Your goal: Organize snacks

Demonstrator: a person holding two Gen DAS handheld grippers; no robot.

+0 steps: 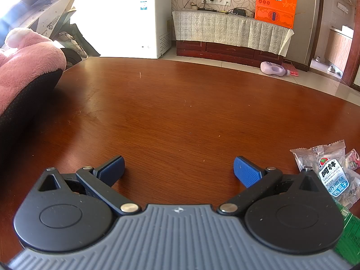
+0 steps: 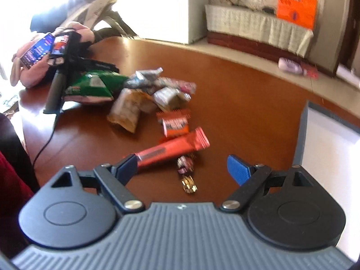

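While its jaws stand wide and hold nothing, the right claw (image 2: 180, 168) hangs over a small candy (image 2: 185, 166) beside a red bar (image 2: 171, 150). Beyond lies the snack pile (image 2: 144, 90) on the desk (image 2: 236, 103). Left claw (image 1: 178, 171) gapes too, empty.

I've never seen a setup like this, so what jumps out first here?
A jumble of crinkly snack packets lies heaped mid-table on the round dark-red wooden table, with a long shiny red wrapped bar nearest. The black, blue-padded right gripper hangs open just before it. A grey-rimmed white bin waits at the right edge.
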